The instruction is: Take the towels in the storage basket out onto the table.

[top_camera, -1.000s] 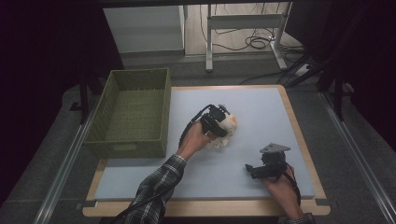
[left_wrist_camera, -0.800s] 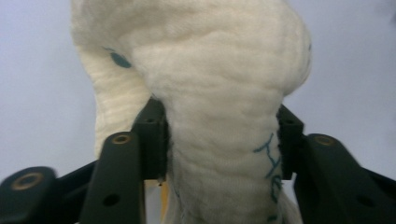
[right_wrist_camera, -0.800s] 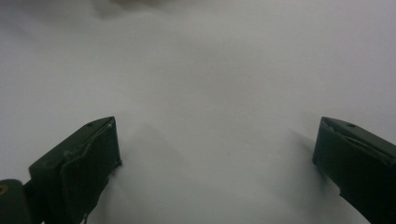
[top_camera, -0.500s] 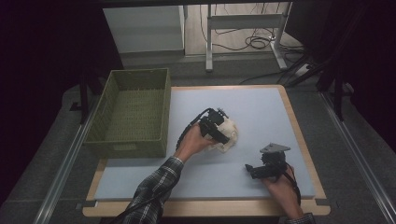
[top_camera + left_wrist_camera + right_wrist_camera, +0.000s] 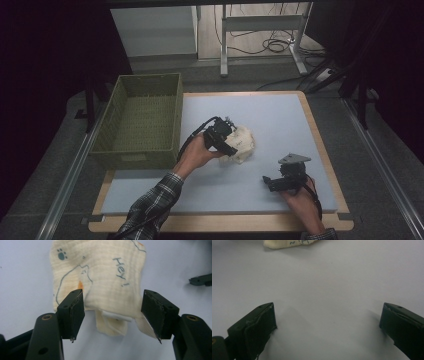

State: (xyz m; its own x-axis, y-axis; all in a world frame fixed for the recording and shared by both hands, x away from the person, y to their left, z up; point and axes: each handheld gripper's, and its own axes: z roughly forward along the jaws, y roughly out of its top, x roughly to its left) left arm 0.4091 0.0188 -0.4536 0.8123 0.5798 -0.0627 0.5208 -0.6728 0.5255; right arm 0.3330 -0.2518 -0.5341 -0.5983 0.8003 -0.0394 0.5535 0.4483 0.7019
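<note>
Pale blue mat (image 5: 280, 115) on wood-edged table (dark room around)

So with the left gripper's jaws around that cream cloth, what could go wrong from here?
1. The left gripper, whose jaws have just been closing, straddles the folded cream cloth near its edge; the pads do not press it yet, so it may catch only one layer and the fold could open.
2. A loose flap and white tag hang at that edge and may slip out.
3. The green basket has tall walls; a dangling corner might snag its rim.
</note>
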